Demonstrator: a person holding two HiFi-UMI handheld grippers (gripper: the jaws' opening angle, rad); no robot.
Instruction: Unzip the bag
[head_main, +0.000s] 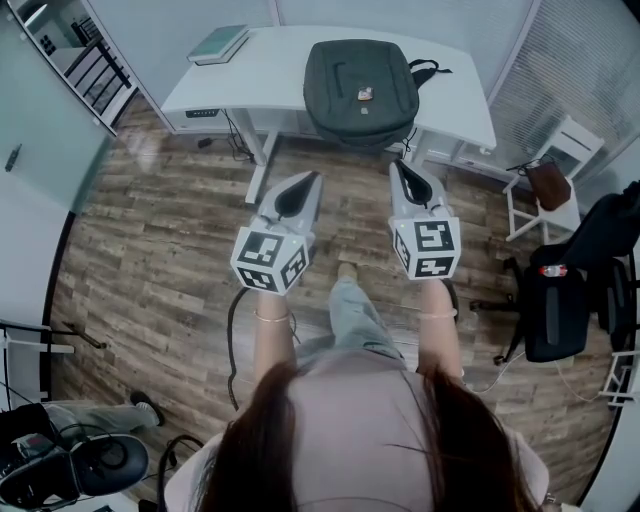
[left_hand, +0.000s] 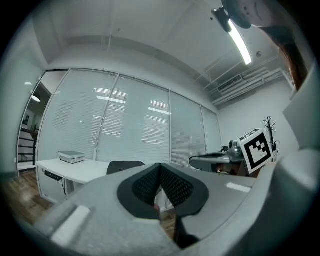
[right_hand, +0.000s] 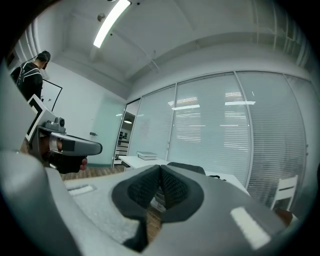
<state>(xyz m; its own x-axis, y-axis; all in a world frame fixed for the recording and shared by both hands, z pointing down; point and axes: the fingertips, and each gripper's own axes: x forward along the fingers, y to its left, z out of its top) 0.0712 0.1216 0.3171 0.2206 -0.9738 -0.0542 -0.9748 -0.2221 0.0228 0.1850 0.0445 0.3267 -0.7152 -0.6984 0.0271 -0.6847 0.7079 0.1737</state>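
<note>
Pressed together with nothing between them, the fingers of the left gripper point toward the top of the frame, just left of centre, over the wooden floor. At top centre, the dark grey bag lies flat on the white desk, overhanging its front edge. Just right of centre, the right gripper is likewise closed on nothing, its tip close under the bag's near end without touching it. A black chair stands at the far right.
</note>
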